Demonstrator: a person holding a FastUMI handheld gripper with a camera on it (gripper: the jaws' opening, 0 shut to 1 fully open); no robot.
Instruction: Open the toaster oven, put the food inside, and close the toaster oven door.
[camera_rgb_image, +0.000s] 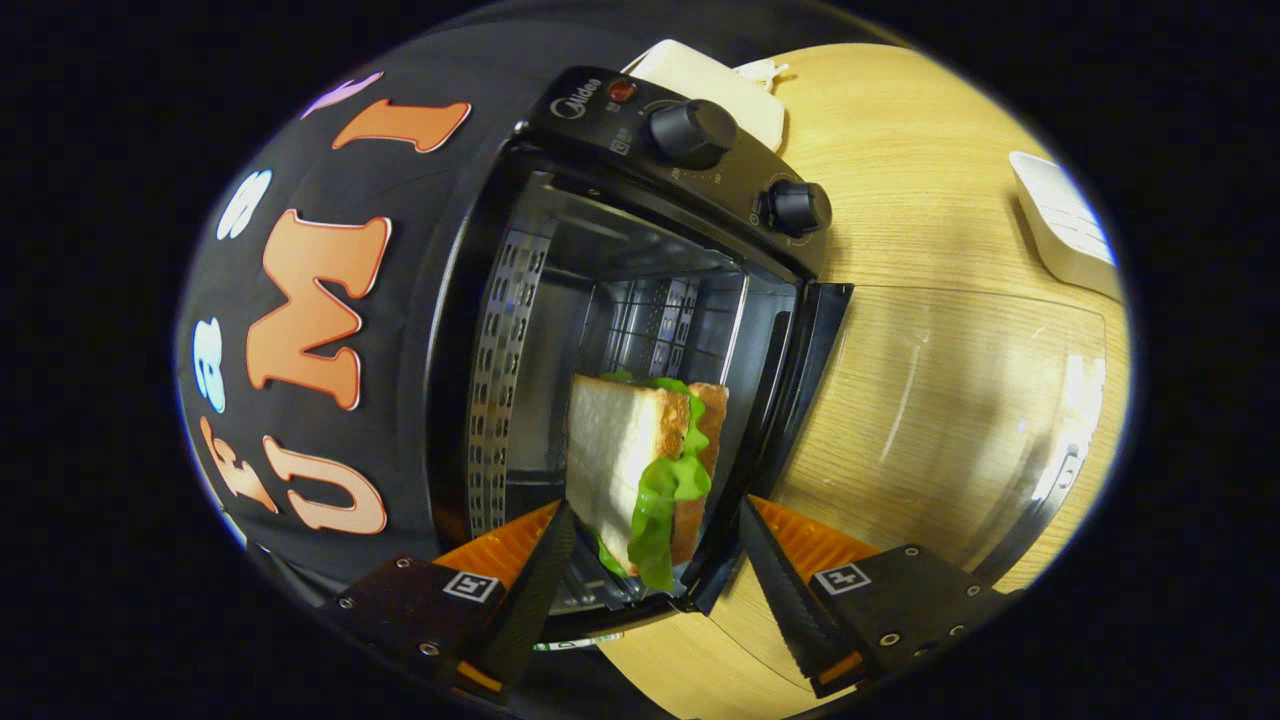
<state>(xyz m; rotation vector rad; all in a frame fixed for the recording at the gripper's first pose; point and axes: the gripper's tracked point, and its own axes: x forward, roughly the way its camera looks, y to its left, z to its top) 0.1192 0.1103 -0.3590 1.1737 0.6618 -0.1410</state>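
Observation:
The black toaster oven (690, 170) stands with its chamber open, and its glass door (960, 420) is folded down flat over the wooden table. A sandwich (620, 440) of white bread, toast and green lettuce rests at the mouth of the chamber on its edge. My gripper (652, 515) is open around the sandwich. The left finger (535, 590) lies close against the white bread. The right finger (785, 585) stands apart from the toast side with a visible gap.
Two black knobs (692, 133) sit on the oven's control panel. A white device (1065, 225) lies on the wooden table (900, 150) beyond the door. A cream-coloured object (715, 85) sits behind the oven. The black booth wall is beside the oven's other side.

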